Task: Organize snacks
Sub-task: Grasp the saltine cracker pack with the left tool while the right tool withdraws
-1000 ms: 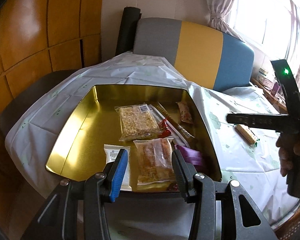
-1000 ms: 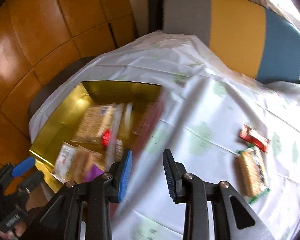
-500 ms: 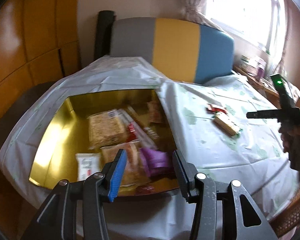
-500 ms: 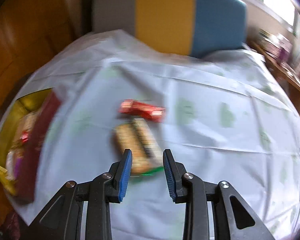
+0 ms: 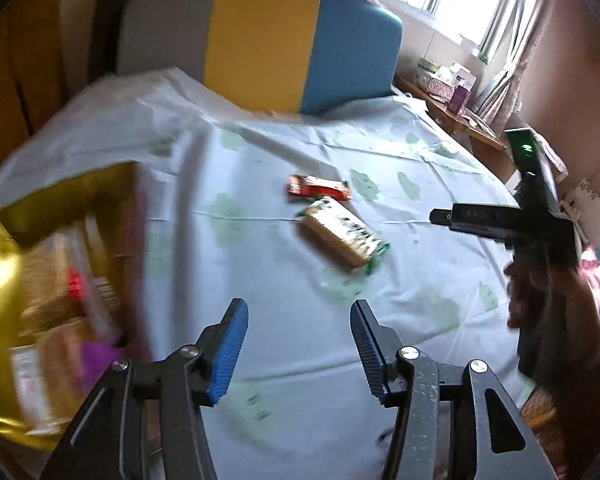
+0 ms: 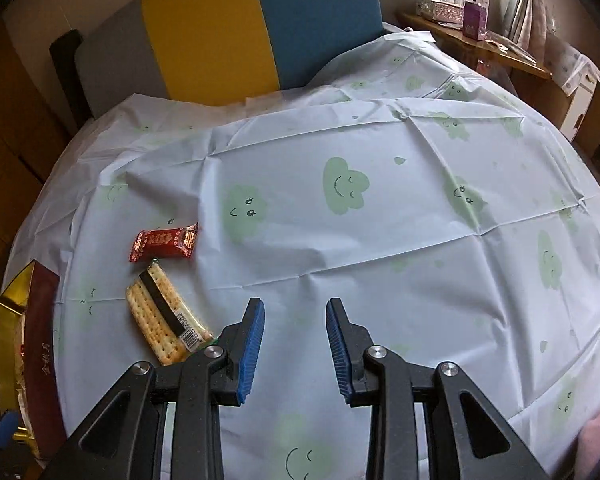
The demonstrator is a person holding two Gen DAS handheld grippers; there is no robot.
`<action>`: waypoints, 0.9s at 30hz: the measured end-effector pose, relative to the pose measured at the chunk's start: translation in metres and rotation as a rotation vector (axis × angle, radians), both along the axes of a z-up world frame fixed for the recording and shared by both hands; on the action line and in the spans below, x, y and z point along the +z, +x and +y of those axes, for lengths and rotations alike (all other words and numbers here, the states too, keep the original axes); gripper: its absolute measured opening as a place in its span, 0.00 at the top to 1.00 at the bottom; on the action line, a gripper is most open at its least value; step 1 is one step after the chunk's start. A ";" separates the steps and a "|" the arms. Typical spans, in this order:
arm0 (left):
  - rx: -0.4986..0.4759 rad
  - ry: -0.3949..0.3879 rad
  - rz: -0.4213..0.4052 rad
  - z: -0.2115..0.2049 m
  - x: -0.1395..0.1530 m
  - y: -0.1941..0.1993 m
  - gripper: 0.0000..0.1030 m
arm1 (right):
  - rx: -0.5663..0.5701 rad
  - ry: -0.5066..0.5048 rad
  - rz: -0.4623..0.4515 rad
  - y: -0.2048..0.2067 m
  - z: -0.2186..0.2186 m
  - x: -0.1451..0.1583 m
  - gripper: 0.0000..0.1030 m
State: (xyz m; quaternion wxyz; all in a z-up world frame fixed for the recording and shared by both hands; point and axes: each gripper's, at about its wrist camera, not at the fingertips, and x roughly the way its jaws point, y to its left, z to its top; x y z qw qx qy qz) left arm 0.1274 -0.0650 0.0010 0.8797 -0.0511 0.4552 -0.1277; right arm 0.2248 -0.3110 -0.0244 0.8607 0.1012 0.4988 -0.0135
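The left claw (image 5: pixel 296 344) has just been opening and holds nothing, so it could bump the red candy (image 5: pixel 319 188) touching the cracker pack (image 5: pixel 342 236) on the table.

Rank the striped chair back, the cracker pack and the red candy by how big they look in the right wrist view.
Largest to smallest:
1. Striped chair back, though farthest away
2. Cracker pack
3. Red candy, slightly smaller than the crackers

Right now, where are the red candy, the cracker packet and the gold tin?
red candy (image 6: pixel 165 242), right wrist view, wrapper middle.
cracker packet (image 6: pixel 164 320), right wrist view, middle of pack.
gold tin (image 5: pixel 66 190), left wrist view, far inner wall.
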 end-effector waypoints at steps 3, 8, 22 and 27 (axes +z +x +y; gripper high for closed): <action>0.008 -0.004 0.066 -0.023 -0.013 0.031 0.41 | -0.010 0.021 -0.007 0.000 -0.002 0.003 0.69; 0.047 -0.026 0.158 -0.055 -0.033 0.080 0.33 | -0.051 0.105 -0.021 0.000 -0.015 0.010 0.69; 0.183 0.069 0.279 -0.093 -0.070 0.149 0.23 | -0.087 0.234 -0.050 0.001 -0.031 0.020 0.67; 0.106 0.117 0.187 -0.097 -0.068 0.137 0.43 | -0.089 0.243 -0.045 0.003 -0.032 0.018 0.67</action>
